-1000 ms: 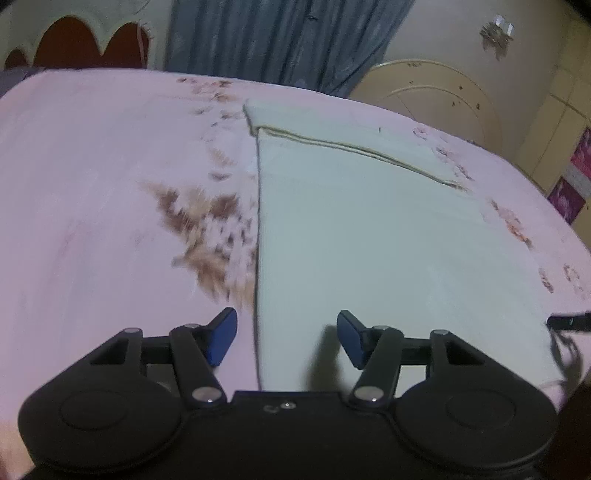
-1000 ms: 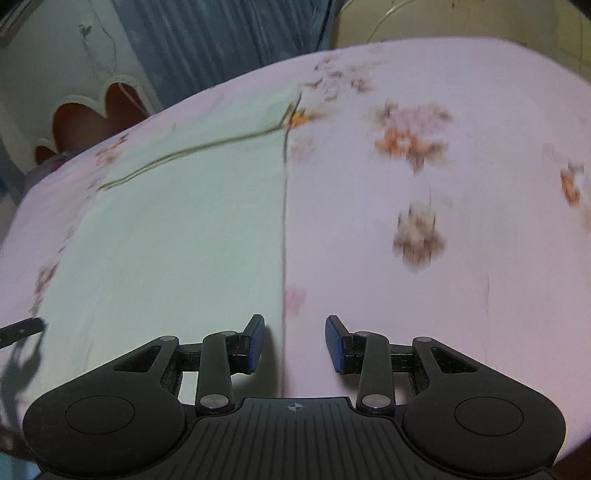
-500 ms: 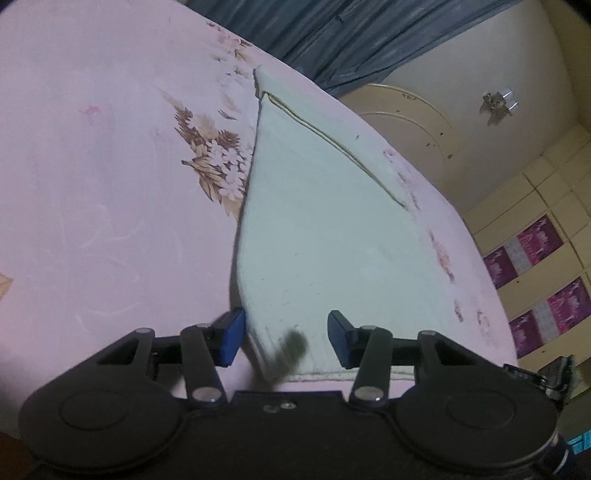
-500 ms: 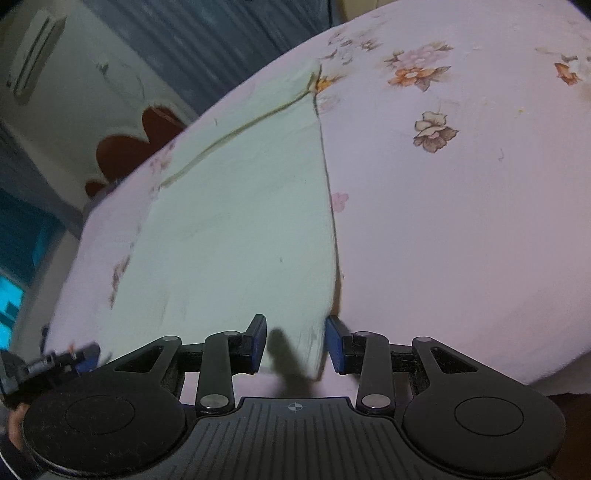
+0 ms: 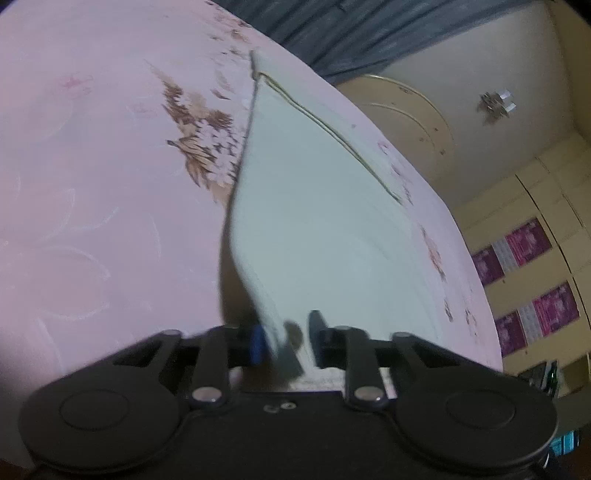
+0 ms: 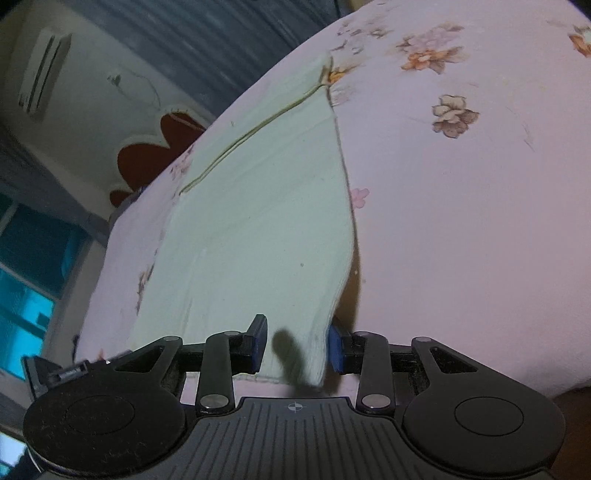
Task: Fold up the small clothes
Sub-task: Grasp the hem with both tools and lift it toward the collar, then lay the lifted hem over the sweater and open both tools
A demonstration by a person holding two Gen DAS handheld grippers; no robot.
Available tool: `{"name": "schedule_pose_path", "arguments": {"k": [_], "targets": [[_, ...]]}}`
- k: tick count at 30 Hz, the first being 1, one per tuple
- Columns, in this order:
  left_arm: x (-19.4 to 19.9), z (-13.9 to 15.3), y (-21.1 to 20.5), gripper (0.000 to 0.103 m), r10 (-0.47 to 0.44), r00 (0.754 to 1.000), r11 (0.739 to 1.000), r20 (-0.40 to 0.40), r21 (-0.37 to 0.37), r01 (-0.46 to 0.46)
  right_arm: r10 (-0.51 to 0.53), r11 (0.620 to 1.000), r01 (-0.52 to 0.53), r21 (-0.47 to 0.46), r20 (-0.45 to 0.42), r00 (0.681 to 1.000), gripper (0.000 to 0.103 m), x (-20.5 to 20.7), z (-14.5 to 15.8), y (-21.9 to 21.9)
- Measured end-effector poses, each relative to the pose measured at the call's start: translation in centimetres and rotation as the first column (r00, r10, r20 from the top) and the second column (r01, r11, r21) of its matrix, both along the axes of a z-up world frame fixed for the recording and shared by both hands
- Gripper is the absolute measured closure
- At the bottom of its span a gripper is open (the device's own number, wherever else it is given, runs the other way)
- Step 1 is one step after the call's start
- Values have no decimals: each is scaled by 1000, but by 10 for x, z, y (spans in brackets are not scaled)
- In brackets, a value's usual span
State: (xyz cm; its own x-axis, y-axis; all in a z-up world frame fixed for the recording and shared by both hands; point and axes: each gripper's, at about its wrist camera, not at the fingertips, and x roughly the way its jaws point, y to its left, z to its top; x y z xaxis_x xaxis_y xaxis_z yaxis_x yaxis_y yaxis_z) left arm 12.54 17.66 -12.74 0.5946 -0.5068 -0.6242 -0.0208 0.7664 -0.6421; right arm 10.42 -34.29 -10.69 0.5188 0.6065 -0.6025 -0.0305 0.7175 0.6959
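Observation:
A pale green cloth (image 5: pixel 325 206) with a yellow trim line lies flat on a pink flowered bedsheet (image 5: pixel 92 184). In the left wrist view my left gripper (image 5: pixel 286 341) straddles the cloth's near left corner, which curls up between the blue-padded fingers; the jaws stand apart with a narrow gap. In the right wrist view the same cloth (image 6: pixel 258 221) reaches my right gripper (image 6: pixel 297 347), whose fingers straddle the near right corner, also lifted off the sheet. Those jaws stand apart too, not clamped. The left gripper's tip (image 6: pixel 40 373) shows at the far left.
The bed's near edge runs just under both grippers. Beyond the bed stand a blue curtain (image 5: pixel 351 33), a cream headboard (image 5: pixel 417 118), and cupboards with pink posters (image 5: pixel 528 240). A window (image 6: pixel 26 280) is at the left of the right wrist view.
Both grippers dropped low and moved in to the cloth's near edge. Each now has a near corner between its fingers, and both corners have lifted off the sheet. The jaws have narrowed.

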Motion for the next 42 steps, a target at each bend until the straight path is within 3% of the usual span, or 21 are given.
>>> {"name": "schedule_pose_path", "arguments": {"k": [2,3,4,6,8,9,12,15,18,23,28,34,38,42], "targets": [[-1,5,-4,99,6,999,1000,36,28,-7,13,1000,-13,-22,12,1000,99,3,0,1],[-6,12,-3,99,9,996,1000,87,3,-10,20,999,-19,-33,30,999,100,3,5,1],[-11,20,-4,99,13,991,1000,134,-8,-12,21,999,-19,-39,61,998,100,0,13,0],[-17,30,-7,99,24,985,999,171,37,-30,12,1000,-9,-23,139,990,100,-9,31,-7],[-14,22,-10,99,27,994,991,107,125,-40,8,999,1,-51,176,984,100,-12,36,-11],[-10,15,-11,99,30,997,987,66,155,-40,23,996,-10,-86,152,988,100,-8,31,-10],[-12,11,-10,99,78,995,991,62,104,-84,41,993,-30,-114,94,995,100,1,22,-5],[-14,30,-8,99,115,984,993,139,24,-120,27,997,-15,-72,173,985,100,5,44,-11],[5,55,-5,99,143,969,989,201,5,-147,20,997,-3,-71,246,969,100,25,67,-10],[72,101,-6,99,169,932,986,321,-59,-158,-23,998,39,-40,331,943,100,91,106,-6],[179,123,-11,99,162,918,987,362,-66,-148,-64,994,92,-61,360,931,100,174,129,-1],[305,97,8,99,151,942,988,301,-40,-146,-114,989,135,-57,288,951,100,297,109,6],[366,59,19,99,127,970,992,208,-9,-128,-129,988,142,-55,182,975,100,372,72,7],[410,25,21,97,99,987,994,125,28,-103,-146,988,150,-44,82,986,100,421,26,6]]}}
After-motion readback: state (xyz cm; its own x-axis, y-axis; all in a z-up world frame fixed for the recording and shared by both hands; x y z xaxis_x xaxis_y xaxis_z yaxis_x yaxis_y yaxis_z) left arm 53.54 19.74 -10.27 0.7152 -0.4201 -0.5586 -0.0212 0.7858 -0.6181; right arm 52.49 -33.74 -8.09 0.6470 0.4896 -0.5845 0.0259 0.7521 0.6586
